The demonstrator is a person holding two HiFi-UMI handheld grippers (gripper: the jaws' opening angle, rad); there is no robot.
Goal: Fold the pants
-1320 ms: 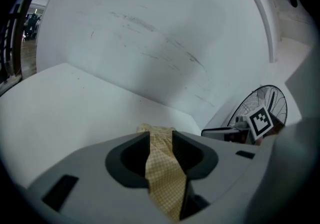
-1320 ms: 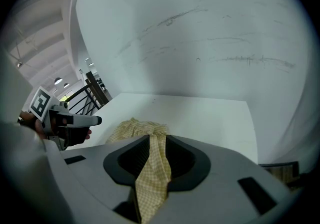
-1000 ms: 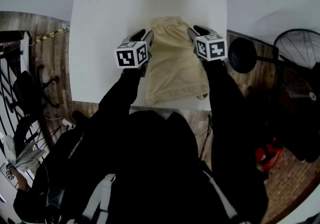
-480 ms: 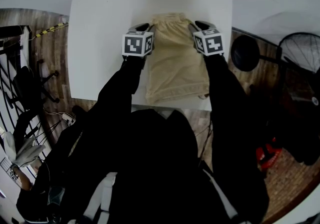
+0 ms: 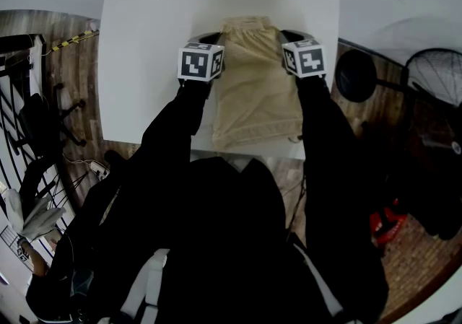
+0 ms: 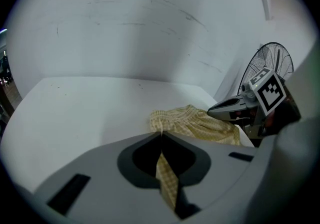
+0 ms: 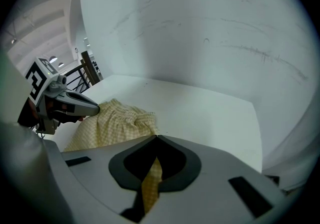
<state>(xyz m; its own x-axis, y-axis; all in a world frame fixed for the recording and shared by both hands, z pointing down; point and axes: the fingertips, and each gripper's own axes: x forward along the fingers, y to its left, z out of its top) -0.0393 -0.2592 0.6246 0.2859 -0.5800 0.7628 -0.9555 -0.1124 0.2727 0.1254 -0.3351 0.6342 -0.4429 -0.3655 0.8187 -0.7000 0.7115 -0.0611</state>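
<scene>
**Left gripper**: jaws pressed together on a strip of the cream checked pants, having just closed on it. The cloth runs back between the pads toward the camera.

**Right gripper**: jaws likewise pinched on a fold of the same cloth.

Each grip sits at one corner of the elastic waistband (left gripper on the left corner, right gripper on the right). The gathered waist spans the gap between the two grippers. Behind the jaws, toward the person, the legs lie flat on the white table, with the hems at its near edge. Ahead of both grippers the tabletop runs on to a white wall. Beyond the right gripper, off the table, stands a floor fan.
</scene>
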